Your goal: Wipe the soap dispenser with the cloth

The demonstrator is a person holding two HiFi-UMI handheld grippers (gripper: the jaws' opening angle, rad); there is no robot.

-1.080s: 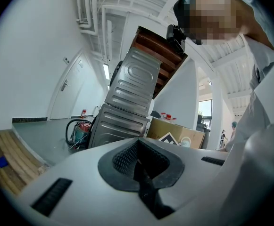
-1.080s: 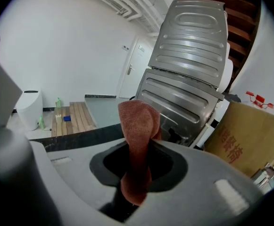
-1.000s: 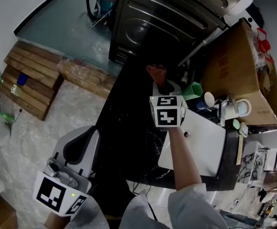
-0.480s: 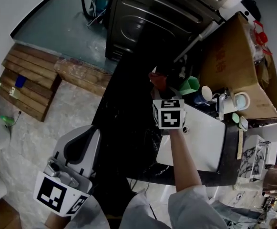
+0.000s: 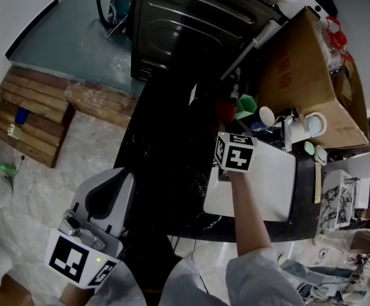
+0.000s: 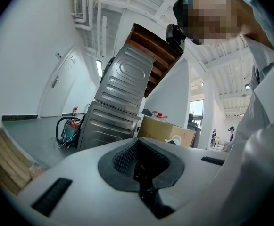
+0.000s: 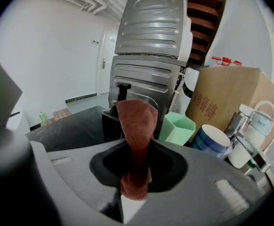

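The right gripper (image 7: 136,166), pinching the cloth (image 7: 137,121), has drifted right toward the green cup (image 7: 177,128). The soap dispenser (image 7: 111,121) stands just beyond on the tabletop (image 7: 70,128), so wiping probably continues. The left gripper (image 6: 141,171), pressed together on nothing, waits near left.

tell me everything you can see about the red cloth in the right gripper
The reddish-brown cloth looks like soft, fuzzy fabric bunched into a narrow folded strip. The right gripper has its jaws shut on its lower part: a short tail hangs below them, and the longer end stands upright above, broad and slightly curled at the top. It is held above the black countertop, in front of a dark pump dispenser; whether it touches that cannot be told.
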